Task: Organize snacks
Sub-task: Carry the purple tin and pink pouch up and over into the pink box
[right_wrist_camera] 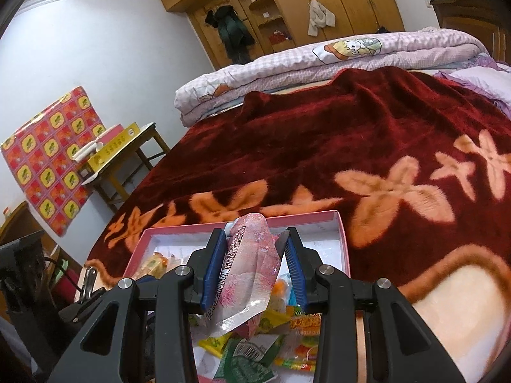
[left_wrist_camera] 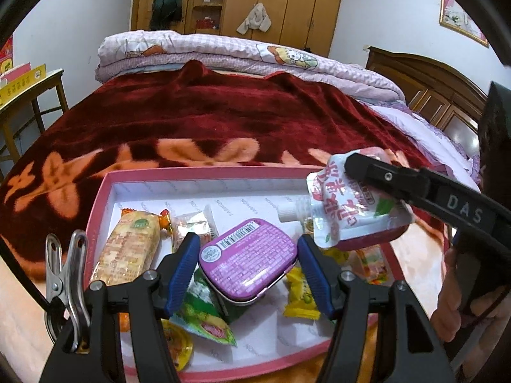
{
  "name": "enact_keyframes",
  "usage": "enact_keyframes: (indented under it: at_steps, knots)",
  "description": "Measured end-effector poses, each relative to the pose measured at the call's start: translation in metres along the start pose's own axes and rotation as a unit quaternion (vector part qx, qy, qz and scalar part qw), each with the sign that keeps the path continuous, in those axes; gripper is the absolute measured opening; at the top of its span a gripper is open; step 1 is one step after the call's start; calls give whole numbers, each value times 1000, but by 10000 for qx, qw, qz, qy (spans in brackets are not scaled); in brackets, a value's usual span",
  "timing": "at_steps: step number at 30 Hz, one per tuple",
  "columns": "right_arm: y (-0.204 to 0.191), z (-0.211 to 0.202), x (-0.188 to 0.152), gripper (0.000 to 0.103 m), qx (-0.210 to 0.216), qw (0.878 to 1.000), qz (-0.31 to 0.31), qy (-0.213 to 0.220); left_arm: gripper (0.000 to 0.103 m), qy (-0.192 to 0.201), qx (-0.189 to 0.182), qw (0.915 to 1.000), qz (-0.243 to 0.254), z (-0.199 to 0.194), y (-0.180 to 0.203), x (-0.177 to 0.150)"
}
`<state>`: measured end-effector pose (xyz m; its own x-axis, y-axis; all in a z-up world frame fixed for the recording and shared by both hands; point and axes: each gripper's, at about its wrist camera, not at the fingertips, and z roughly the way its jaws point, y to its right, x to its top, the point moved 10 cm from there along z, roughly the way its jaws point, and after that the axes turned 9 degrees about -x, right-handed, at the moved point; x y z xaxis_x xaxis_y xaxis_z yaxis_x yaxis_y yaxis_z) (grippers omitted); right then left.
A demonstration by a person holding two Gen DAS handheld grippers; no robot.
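Observation:
My left gripper (left_wrist_camera: 249,245) is shut on a purple mint tin (left_wrist_camera: 246,258), its blue pads pressing both long sides, a little above a shallow pink box (left_wrist_camera: 204,170) on the bed. The box holds several snacks: a cracker packet (left_wrist_camera: 127,249), a green packet (left_wrist_camera: 204,312) and a yellow candy (left_wrist_camera: 301,296). My right gripper (right_wrist_camera: 255,239) is shut on a pink jelly pouch (right_wrist_camera: 249,271) and hangs over the box (right_wrist_camera: 341,233). In the left wrist view the same pouch (left_wrist_camera: 348,217), white spout pointing left, hangs at the right under a black finger (left_wrist_camera: 386,178).
The box lies on a dark red flowered blanket (left_wrist_camera: 207,118) that covers the bed. A folded pink quilt (left_wrist_camera: 223,54) lies at the far end. A wooden side table (right_wrist_camera: 127,159) with boxes stands to the left, a wardrobe (left_wrist_camera: 271,0) at the back, a headboard (left_wrist_camera: 424,76) on the right.

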<state>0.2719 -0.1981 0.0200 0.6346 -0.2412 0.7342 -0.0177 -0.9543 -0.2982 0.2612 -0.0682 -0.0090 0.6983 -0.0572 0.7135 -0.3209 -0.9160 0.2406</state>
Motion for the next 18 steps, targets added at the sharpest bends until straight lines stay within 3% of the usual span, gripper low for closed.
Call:
enact_keyframes:
  at_steps: [18]
  knots:
    - [8,19,-7,40,-4,9998,106,-155,66,-184,266,9994,-132,22,-18,-3]
